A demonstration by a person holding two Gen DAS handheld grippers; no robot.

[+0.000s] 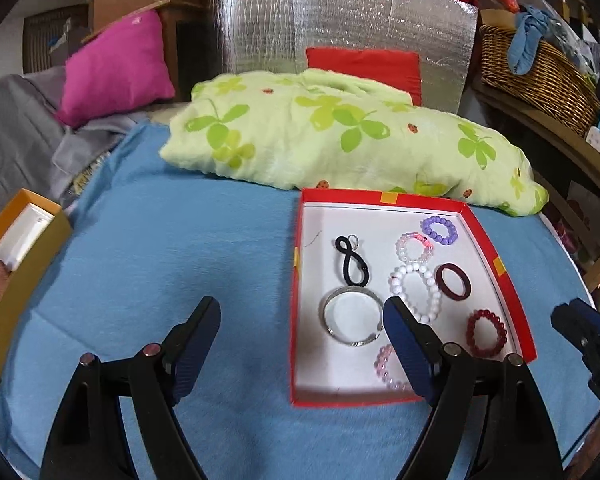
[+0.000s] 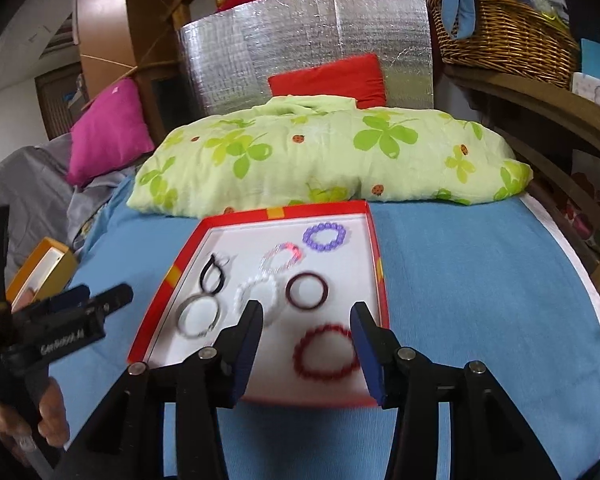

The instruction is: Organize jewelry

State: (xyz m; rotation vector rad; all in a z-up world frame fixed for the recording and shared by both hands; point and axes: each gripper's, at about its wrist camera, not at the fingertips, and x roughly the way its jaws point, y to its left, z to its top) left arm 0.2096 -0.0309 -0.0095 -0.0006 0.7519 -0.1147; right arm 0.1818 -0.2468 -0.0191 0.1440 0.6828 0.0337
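While both of my grippers hang over the blue blanket (image 1: pixel 160 248), neither one holds anything. My left gripper (image 1: pixel 302 320) has its jaws spread wide: one finger is above bare blanket, the other reaches over the near part of the red box (image 1: pixel 496 240) and covers part of a pale pink bead bracelet (image 1: pixel 386 366) at the near edge. My right gripper (image 2: pixel 306 318) is also wide open, its fingers flanking the red bead bracelet (image 2: pixel 326 352) in the box's near right corner without touching it that I can tell.

All the jewelry lies on the box's white floor. A silver bangle (image 1: pixel 354 316) lies near the left wall, touching a black loop with a small ring (image 1: pixel 352 260) just beyond it. A white bead bracelet (image 1: pixel 416 290) lies mid-box, a dark maroon bangle (image 1: pixel 453 282) beside it to the right. Toward the far right corner are a clear-and-pink bead bracelet (image 1: pixel 414 247) and a purple bead bracelet (image 1: pixel 440 230).

An orange box (image 1: pixel 16 280) lies at the blanket's left edge, and a green clover-print pillow (image 1: pixel 320 136) lies behind the red box.
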